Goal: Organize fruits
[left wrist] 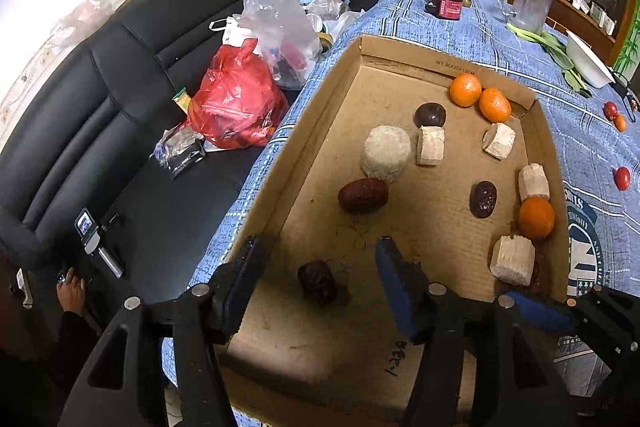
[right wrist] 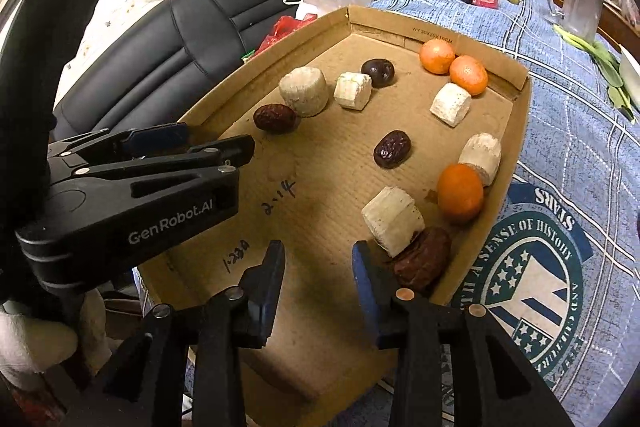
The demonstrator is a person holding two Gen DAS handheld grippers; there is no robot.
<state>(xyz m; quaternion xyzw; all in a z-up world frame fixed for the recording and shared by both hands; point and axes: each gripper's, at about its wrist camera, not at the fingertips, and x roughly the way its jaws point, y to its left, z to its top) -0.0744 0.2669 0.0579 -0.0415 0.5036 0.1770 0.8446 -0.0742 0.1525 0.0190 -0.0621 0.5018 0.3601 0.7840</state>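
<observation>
Both grippers hang over the near end of a shallow cardboard tray (left wrist: pixel 400 45) on a table covered in blue cloth (left wrist: pixel 440 23). The left gripper (left wrist: pixel 316 263) has its jaws parted, a dark red date (left wrist: pixel 318 281) lying loose on the cardboard between them, not pinched. The right gripper (right wrist: pixel 319 269) is open a lesser way and holds nothing. Just beside its right jaw a wrinkled date (right wrist: pixel 424 257) sits half hidden under a pale cut chunk (right wrist: pixel 394 221). Oranges (right wrist: pixel 437 56), more dates and pale chunks lie scattered farther back. What the pale chunks are I cannot tell. The tray's near edge is hidden by the grippers.
</observation>
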